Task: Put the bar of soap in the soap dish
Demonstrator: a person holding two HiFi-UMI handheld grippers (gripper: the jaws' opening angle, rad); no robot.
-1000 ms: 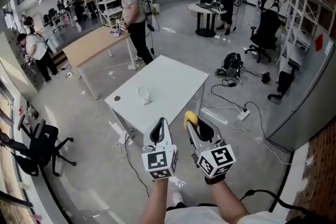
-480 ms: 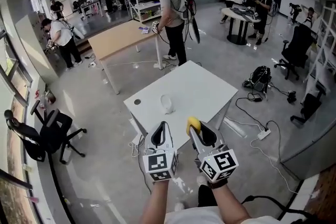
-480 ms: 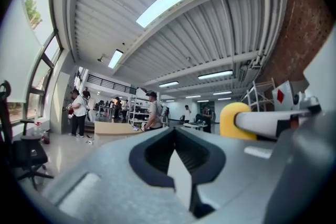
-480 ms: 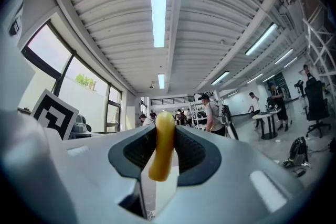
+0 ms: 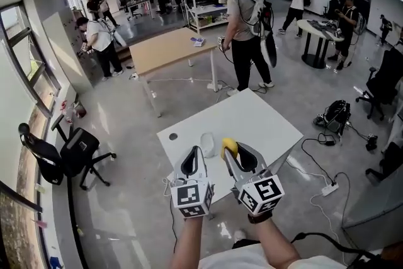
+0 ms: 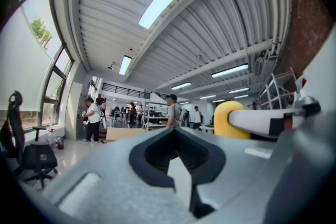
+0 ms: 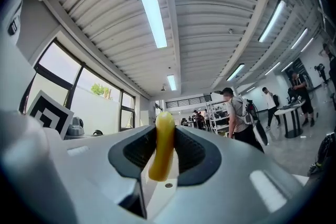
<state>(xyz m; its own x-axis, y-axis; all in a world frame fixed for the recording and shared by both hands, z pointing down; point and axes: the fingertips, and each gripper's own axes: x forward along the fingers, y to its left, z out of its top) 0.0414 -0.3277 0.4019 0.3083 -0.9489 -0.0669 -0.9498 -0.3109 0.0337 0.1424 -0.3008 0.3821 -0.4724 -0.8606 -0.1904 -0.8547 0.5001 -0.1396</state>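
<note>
A yellow bar of soap [image 5: 230,147] [image 7: 163,145] stands on edge between the jaws of my right gripper [image 5: 232,155] [image 7: 164,132], which is shut on it. The soap pokes out past the fingertips, above the near edge of the white table [image 5: 267,120]. A small pale soap dish [image 5: 208,140] lies on that table, just ahead of both grippers and between them. My left gripper [image 5: 193,152] [image 6: 176,130] is beside the right one, its jaws together with nothing in them. In the left gripper view the soap [image 6: 231,119] shows at the right.
A round hole [image 5: 172,135] is in the table's left corner. A person [image 5: 247,22] stands beyond it beside a wooden table [image 5: 170,47]. A black office chair [image 5: 66,151] is at the left. Cables and a power strip [image 5: 329,189] lie on the floor at the right.
The view has swung, and the white table with the dish now lies closer, right in front of the grippers. Both grippers keep their pose side by side, with the soap still gripped.
</note>
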